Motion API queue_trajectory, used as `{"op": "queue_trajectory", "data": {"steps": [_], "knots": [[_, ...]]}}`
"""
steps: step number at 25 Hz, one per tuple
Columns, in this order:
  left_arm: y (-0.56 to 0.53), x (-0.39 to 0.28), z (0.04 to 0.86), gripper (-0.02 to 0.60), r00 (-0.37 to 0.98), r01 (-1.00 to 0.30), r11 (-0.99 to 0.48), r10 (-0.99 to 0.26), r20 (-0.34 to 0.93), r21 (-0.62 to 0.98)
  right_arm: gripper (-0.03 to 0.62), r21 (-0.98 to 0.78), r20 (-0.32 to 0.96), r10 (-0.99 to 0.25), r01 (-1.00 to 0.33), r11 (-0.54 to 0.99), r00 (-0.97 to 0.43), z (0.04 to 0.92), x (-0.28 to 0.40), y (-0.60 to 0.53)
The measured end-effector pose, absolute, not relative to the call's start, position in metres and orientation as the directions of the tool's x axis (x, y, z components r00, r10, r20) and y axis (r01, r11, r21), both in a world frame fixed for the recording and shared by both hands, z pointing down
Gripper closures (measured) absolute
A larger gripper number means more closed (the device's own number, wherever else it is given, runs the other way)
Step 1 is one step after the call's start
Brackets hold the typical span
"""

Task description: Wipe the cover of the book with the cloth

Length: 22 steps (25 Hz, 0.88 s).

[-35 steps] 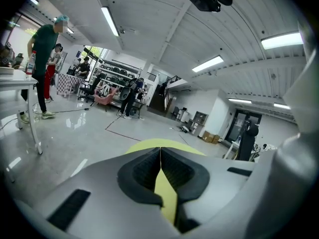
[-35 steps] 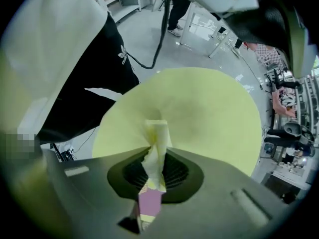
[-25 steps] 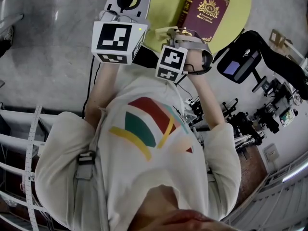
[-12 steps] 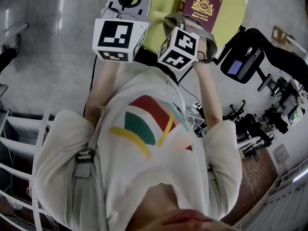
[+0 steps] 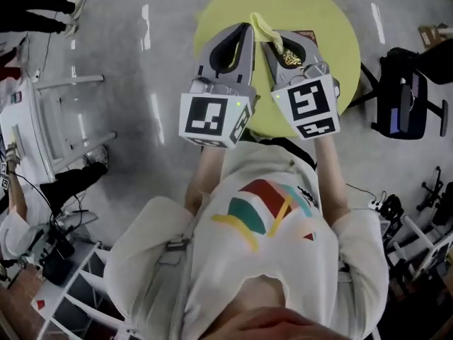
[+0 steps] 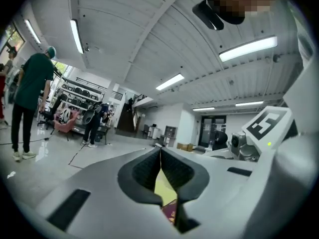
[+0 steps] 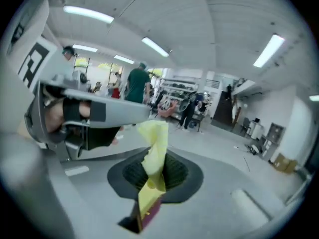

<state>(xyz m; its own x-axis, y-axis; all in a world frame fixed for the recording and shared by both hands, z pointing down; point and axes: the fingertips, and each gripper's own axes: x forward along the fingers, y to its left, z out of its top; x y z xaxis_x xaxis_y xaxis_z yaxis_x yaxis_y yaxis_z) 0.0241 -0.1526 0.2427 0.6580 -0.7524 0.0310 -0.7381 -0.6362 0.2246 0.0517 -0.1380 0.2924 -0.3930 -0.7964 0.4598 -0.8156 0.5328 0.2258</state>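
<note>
A maroon book [image 5: 306, 34] with a gold crest lies on the round yellow table [image 5: 212, 20], mostly hidden under my right gripper [image 5: 272, 38]. That gripper is shut on a yellow cloth [image 5: 262, 24], which sticks out past its tips; in the right gripper view the cloth [image 7: 155, 148] twists up from between the pads of the gripper [image 7: 151, 177]. My left gripper [image 5: 245, 28] is beside it on the left, shut and holding nothing. In the left gripper view its pads meet [image 6: 160, 153], and a sliver of book [image 6: 170, 216] shows below.
A black office chair [image 5: 402, 103] stands right of the table. White chairs and a rack [image 5: 35, 119] are at the left, with people's legs [image 5: 39, 6] at the top left. Several people [image 7: 137, 86] stand in the hall beyond.
The head view has swung so the whole table shows. Both grippers now sit side by side over the table, and the right one with the cloth now covers most of the book.
</note>
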Motion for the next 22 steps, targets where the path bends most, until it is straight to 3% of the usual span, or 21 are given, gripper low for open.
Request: {"op": "queue_trajectory", "data": {"steps": [3, 9, 14, 22], "knots": [[-0.142, 0.042, 0.213, 0.565, 0.696, -0.706, -0.685, -0.718, -0.003, 0.180, 0.563, 0.136, 0.271, -0.899, -0.910, 0.391, -0.345, 0.246, 0.090, -0.121], [-0.118, 0.084, 0.168, 0.565, 0.746, -0.663, -0.748, -0.663, -0.060, 0.028, 0.563, 0.117, -0.031, -0.996, -0.990, 0.077, -0.081, 0.176, 0.183, -0.058], [-0.098, 0.090, 0.163, 0.565, 0.766, -0.643, -0.761, -0.638, -0.076, -0.085, 0.563, 0.285, -0.029, -0.999, -0.958, 0.031, -0.041, 0.183, 0.188, -0.012], [-0.060, 0.134, 0.175, 0.565, 0.843, -0.529, -0.847, -0.532, -0.080, 0.051, 0.564, 0.228, -0.045, -0.999, -0.973, -0.026, 0.016, 0.200, 0.203, 0.009]]}}
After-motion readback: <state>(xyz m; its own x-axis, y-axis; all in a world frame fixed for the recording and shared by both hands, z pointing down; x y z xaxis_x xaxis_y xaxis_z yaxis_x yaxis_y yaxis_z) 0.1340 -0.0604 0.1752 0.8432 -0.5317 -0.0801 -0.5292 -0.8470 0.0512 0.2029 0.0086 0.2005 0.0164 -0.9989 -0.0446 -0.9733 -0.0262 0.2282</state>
